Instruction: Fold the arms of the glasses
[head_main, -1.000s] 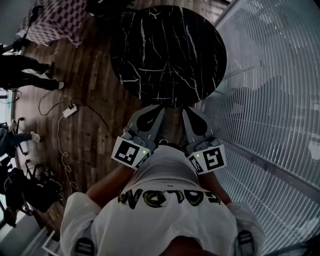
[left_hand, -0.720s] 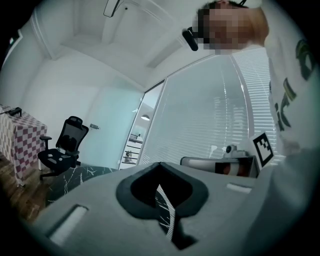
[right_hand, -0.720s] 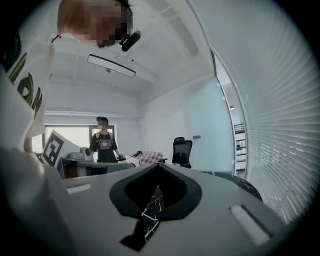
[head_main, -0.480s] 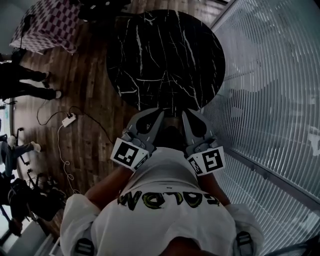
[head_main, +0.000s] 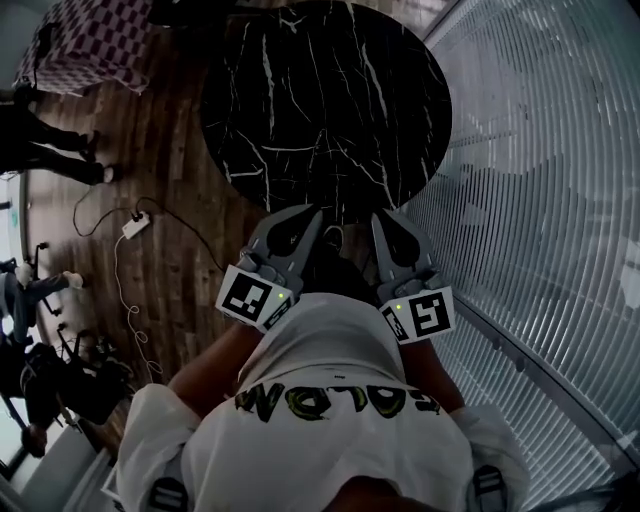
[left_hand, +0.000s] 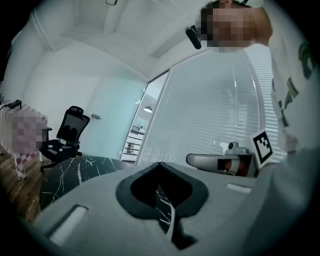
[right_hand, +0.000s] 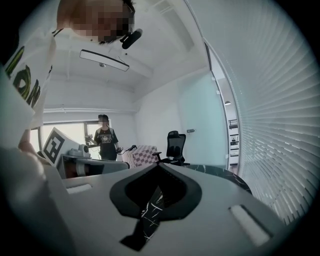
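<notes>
I see no glasses in any view. The round black marble table (head_main: 320, 90) lies ahead, and its top is bare where it shows. My left gripper (head_main: 316, 213) and right gripper (head_main: 383, 219) are side by side at the table's near edge, both shut with nothing between the fingers. In the left gripper view the left gripper (left_hand: 160, 166) has its jaws together, with the right gripper (left_hand: 220, 161) beside it. The right gripper view shows the right gripper (right_hand: 159, 168) shut likewise, over the table (right_hand: 225, 172).
A slatted glass wall (head_main: 540, 150) runs close along the right. On the wooden floor at left lie a power strip (head_main: 132, 227) and its cable. A checkered cloth (head_main: 95, 45), an office chair (right_hand: 175, 146) and a standing person (right_hand: 105, 140) are beyond the table.
Both grippers have moved forward a little and now reach the table's near edge. They stayed shut and side by side.
</notes>
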